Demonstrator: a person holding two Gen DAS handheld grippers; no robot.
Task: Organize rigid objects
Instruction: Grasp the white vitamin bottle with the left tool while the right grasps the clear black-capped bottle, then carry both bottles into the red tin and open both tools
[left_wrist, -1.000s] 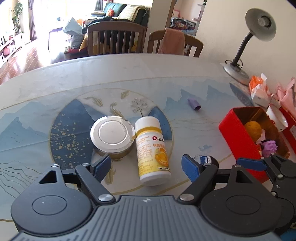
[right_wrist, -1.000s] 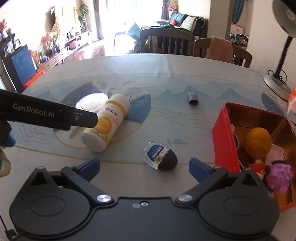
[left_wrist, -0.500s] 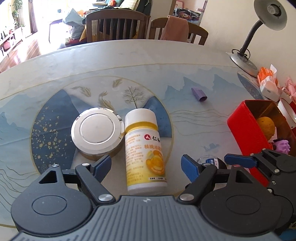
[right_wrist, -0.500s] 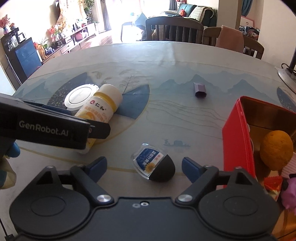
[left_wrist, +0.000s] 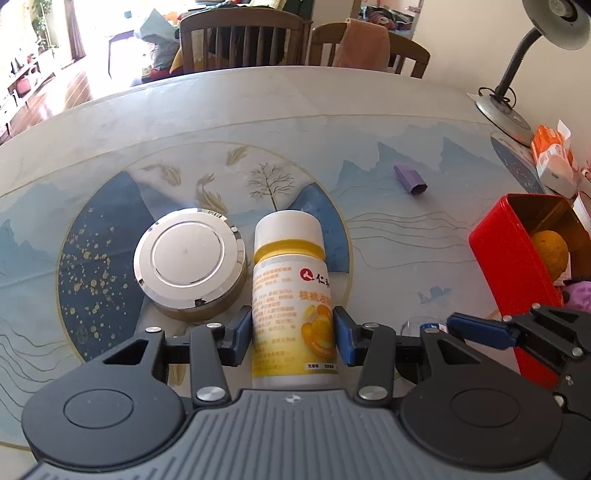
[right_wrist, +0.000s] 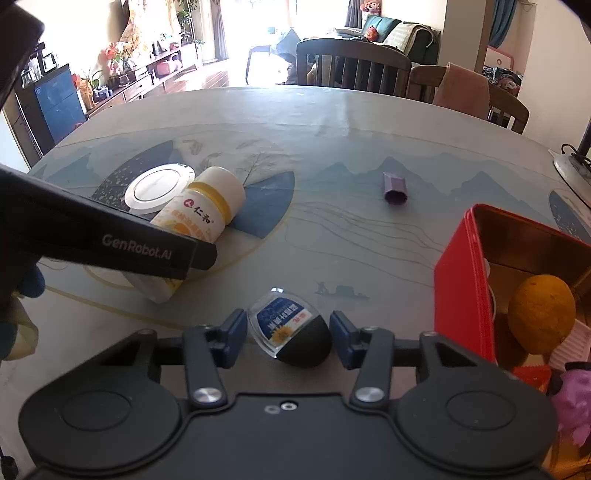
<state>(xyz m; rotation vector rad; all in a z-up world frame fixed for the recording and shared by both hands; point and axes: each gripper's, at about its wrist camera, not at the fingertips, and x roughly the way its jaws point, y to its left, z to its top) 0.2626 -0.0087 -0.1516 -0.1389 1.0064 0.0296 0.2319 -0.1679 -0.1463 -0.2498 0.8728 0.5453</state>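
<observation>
Bottle (left_wrist: 293, 295) lying on table (left_wrist: 388, 258) beside round tin (left_wrist: 190, 258); my left gripper (left_wrist: 293, 334) just closed, pads touching bottle sides; my right gripper (right_wrist: 288, 338) closing around small capsule (right_wrist: 290, 330), tiny gaps; red box (right_wrist: 461, 280) near.

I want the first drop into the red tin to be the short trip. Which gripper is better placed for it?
Probably the right gripper: its jaws, just closing, flank the small black-based container right beside the red tin. The left gripper has closed on the yellow bottle, farther from the tin.
</observation>
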